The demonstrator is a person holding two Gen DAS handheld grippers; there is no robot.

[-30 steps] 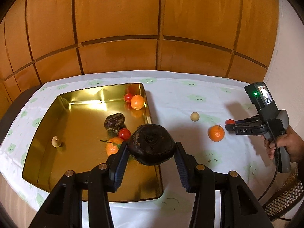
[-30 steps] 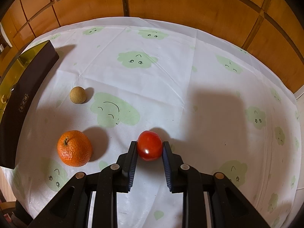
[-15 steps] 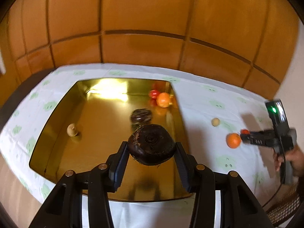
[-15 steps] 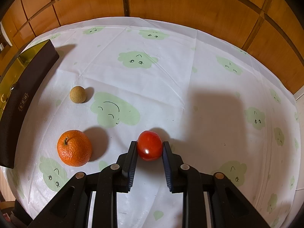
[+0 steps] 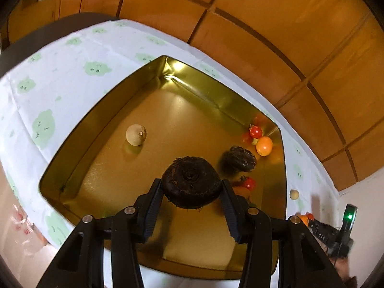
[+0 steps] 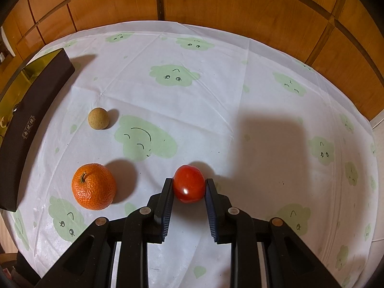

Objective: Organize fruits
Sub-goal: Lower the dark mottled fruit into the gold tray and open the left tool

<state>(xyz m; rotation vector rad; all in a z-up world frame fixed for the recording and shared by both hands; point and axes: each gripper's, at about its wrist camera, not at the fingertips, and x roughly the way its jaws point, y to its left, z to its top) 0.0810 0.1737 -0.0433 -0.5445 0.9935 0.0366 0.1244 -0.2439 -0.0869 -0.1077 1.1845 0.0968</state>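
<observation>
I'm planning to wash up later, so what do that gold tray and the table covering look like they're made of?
Gold tray: likely thin metal with a glossy gold finish; it mirrors the light and the fruit. Table covering: probably a plastic-coated sheet, white with a green print; slight sheen, sharp fold creases.

- On the black handheld gripper (image 5: 322, 232) at the far right edge of the left wrist view, small white letters on its side read "DAS".
- On the dark brown outer wall of the gold-lined rectangular tin tray (image 6: 31, 122), at the left of the right wrist view, there is a small gold-framed label with three gold characters in a column; they are too small and too slanted for me to read.
- The white tablecloth with pale green cloud faces (image 6: 168, 76) carries only drawn faces, no lettering.
- Nothing else in either view bears text, numbers or a brand I can make out.
</observation>
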